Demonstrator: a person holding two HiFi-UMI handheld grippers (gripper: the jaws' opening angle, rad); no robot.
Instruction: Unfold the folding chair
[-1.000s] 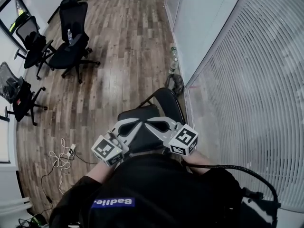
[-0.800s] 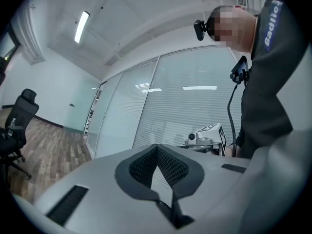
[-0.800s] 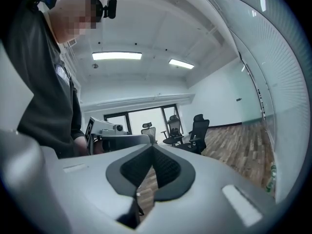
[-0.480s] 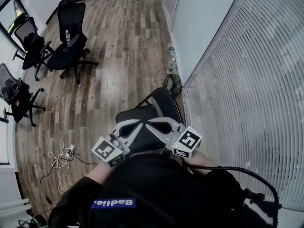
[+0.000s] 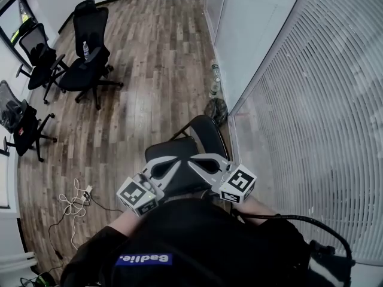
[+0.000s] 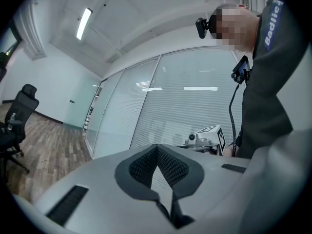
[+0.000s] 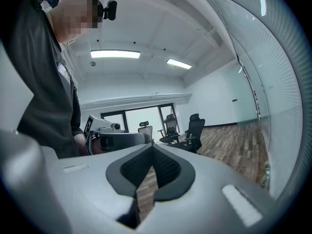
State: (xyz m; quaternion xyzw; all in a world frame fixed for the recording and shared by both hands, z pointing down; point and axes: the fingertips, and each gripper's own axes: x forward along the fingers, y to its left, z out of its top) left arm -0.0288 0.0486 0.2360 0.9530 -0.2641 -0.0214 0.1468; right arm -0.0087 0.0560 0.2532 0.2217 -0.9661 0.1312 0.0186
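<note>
A black folding chair (image 5: 203, 133) stands on the wood floor close to the glass wall. Its seat (image 5: 160, 147) looks level and its rounded back rises behind; my grippers hide the near part of the seat. I hold both grippers level above the seat, with their tips pointing at each other. In the head view the left gripper (image 5: 169, 165) and the right gripper (image 5: 202, 161) are apart from the chair. Both are shut with nothing between the jaws. In the left gripper view the left gripper (image 6: 156, 148) faces the right gripper's cube (image 6: 208, 136). The right gripper (image 7: 152, 148) faces the left gripper's cube (image 7: 100, 129).
Three black office chairs (image 5: 88, 55) stand at the far left. A white cable (image 5: 75, 200) lies on the floor at left. Bottles (image 5: 213, 79) and a dark bundle (image 5: 219, 109) sit by the glass wall (image 5: 299, 100), which runs along the right.
The right gripper has drifted slightly to the right in the head view. Both grippers stay shut and tip to tip. The chair has not changed.
</note>
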